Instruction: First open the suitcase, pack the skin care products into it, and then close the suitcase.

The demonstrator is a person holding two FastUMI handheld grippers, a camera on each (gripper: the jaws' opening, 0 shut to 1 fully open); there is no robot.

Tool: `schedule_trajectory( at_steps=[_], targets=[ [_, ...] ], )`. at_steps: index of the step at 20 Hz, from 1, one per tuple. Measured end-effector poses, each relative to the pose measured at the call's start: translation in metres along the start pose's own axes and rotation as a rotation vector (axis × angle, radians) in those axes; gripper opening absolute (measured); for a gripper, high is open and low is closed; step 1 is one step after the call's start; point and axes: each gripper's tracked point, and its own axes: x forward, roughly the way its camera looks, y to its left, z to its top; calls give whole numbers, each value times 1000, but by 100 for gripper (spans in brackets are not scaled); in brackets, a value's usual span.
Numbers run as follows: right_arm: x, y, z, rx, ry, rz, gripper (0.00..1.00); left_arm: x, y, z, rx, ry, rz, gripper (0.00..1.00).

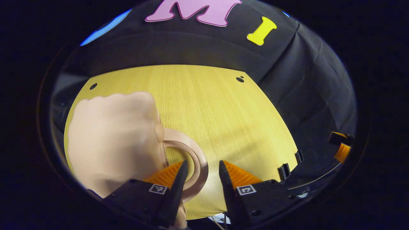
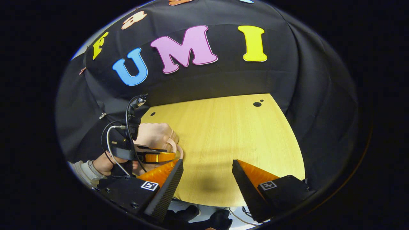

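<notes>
Presently, item: small peach-coloured suitcase [image 1: 111, 140], lying closed on the yellow wood-grain counter [image 1: 223, 121], toward its left side, shell bulging upward. Shell is looking like smooth, stiff moulded plastic; judged light for its size and likely slippery on the rounded faces, so a pinch there would probably be skating off. Best hold: the arched carry handle [image 1: 195, 159] projecting from the suitcase's right edge, a thin rigid loop.

Left gripper [image 1: 200, 174]: fingers standing apart, the left finger [image 1: 177, 179] poking inside the handle loop, the band sitting between the fingers, not pinched.

Right gripper [image 2: 207, 179]: hovering over bare counter to the right of the suitcase, fingers spread wide, holding nothing. In its view a hand [image 2: 105, 164] is gripping the left tool beside the suitcase.
</notes>
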Motion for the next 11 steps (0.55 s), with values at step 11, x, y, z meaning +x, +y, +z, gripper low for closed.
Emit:
schedule_trajectory(
  at_steps=[11],
  targets=[
    [-49, 79, 167, -217, -496, -26, 98, -228, -41, 152, 156, -704, 142, 88]
  ],
)
